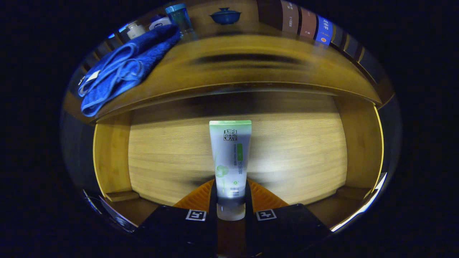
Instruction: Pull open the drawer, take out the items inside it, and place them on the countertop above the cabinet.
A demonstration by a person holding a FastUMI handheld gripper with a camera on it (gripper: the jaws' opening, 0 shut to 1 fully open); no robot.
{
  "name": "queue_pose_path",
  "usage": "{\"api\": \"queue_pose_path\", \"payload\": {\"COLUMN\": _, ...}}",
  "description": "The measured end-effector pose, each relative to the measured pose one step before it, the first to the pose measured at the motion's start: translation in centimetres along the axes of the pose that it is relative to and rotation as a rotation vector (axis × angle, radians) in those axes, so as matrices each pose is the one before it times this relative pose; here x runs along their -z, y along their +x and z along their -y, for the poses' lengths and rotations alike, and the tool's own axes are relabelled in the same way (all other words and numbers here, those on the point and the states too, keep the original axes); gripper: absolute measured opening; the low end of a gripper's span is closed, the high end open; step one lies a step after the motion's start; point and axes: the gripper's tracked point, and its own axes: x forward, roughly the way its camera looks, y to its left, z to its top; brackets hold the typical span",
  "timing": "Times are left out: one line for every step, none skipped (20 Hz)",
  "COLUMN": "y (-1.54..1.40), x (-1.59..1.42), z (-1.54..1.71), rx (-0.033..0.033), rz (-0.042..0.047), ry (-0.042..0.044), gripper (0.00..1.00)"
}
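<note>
a home-like setup, a bathroom or dressing corner staged around a wooden cabinet. the open drawer (236,157) is plain light wood inside, and the countertop (251,71) above it is the same warm wood. on the far left of the top lies a folded blue towel (125,68), with small toiletry jars (136,29) and a clear bottle with a blue cap (180,18) just behind it. farther back sits a dark blue lidded bowl (225,16), and to the far right a row of books (308,23) stands upright.
</note>
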Motion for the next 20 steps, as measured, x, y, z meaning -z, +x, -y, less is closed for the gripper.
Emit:
{"api": "queue_pose_path", "payload": {"y": -0.438, "x": -0.273, "z": -0.004, "rx": 0.00061, "rz": 0.00816, "ry": -0.00242, "gripper": 0.35}}
{"api": "queue_pose_path", "payload": {"y": -0.346, "x": -0.256, "z": 0.097, "rx": 0.00311, "rz": 0.00993, "ry": -0.0079, "gripper": 0.35}}
{"api": "queue_pose_path", "payload": {"y": -0.273, "x": 0.131, "z": -0.147, "rx": 0.00268, "rz": 0.00588, "ry": -0.00861, "gripper": 0.35}}
{"api": "queue_pose_path", "payload": {"y": -0.163, "x": 0.072, "z": -0.328, "rx": -0.00281, "rz": 0.00417, "ry": -0.0003, "gripper": 0.35}}
{"api": "queue_pose_path", "payload": {"y": -0.234, "x": -0.067, "z": -0.137, "rx": -0.01093, "rz": 0.00217, "ry": 0.00464, "gripper": 0.35}}
{"api": "queue_pose_path", "payload": {"y": -0.287, "x": 0.046, "z": 0.084, "rx": -0.01073, "rz": 0.0022, "ry": 0.00902, "gripper": 0.35}}
{"api": "queue_pose_path", "payload": {"y": -0.162, "x": -0.097, "z": 0.189, "rx": -0.00491, "rz": 0.0025, "ry": 0.00564, "gripper": 0.35}}
{"api": "queue_pose_path", "payload": {"y": -0.116, "x": -0.307, "z": 0.479, "rx": 0.00008, "rz": 0.00421, "ry": 0.00099, "gripper": 0.35}}
{"api": "queue_pose_path", "payload": {"y": -0.159, "x": -0.515, "z": 0.304, "rx": -0.00406, "rz": 0.00697, "ry": -0.00332, "gripper": 0.35}}
{"api": "queue_pose_path", "payload": {"y": -0.389, "x": -0.644, "z": 0.154, "rx": -0.00679, "rz": 0.00996, "ry": -0.00064, "gripper": 0.35}}
{"api": "queue_pose_path", "payload": {"y": -0.84, "x": -0.085, "z": -0.308, "rx": -0.00513, "rz": 0.00996, "ry": 0.00046, "gripper": 0.35}}
{"api": "queue_pose_path", "payload": {"y": -0.893, "x": -0.59, "z": -0.203, "rx": -0.0053, "rz": 0.00875, "ry": -0.00126, "gripper": 0.35}}
{"api": "queue_pose_path", "payload": {"y": -1.066, "x": -0.865, "z": -0.105, "rx": 0.00044, "rz": 0.01217, "ry": 0.00122, "gripper": 0.35}}
{"api": "queue_pose_path", "payload": {"y": -0.406, "x": -1.111, "z": 0.038, "rx": 0.00412, "rz": 0.0153, "ry": 0.00264, "gripper": 0.35}}
{"api": "queue_pose_path", "payload": {"y": -0.029, "x": -1.191, "z": 0.076, "rx": 0.00736, "rz": 0.01119, "ry": 0.00352, "gripper": 0.35}}
{"api": "queue_pose_path", "payload": {"y": 0.037, "x": -1.258, "z": 0.081, "rx": 0.00809, "rz": 0.00759, "ry": 0.00831, "gripper": 0.35}}
{"api": "queue_pose_path", "payload": {"y": 0.125, "x": -1.102, "z": -0.085, "rx": 0.00458, "rz": 0.00009, "ry": 0.00397, "gripper": 0.35}}
{"api": "queue_pose_path", "payload": {"y": 0.306, "x": -1.212, "z": -0.146, "rx": 0.0032, "rz": 0.00093, "ry": 0.00555, "gripper": 0.35}}
{"api": "queue_pose_path", "payload": {"y": 0.343, "x": -1.19, "z": 0.001, "rx": 0.00849, "rz": 0.00041, "ry": -0.00178, "gripper": 0.35}}
{"api": "queue_pose_path", "payload": {"y": 0.365, "x": -1.249, "z": -0.048, "rx": 0.00766, "rz": 0.00355, "ry": -0.00774, "gripper": 0.35}}
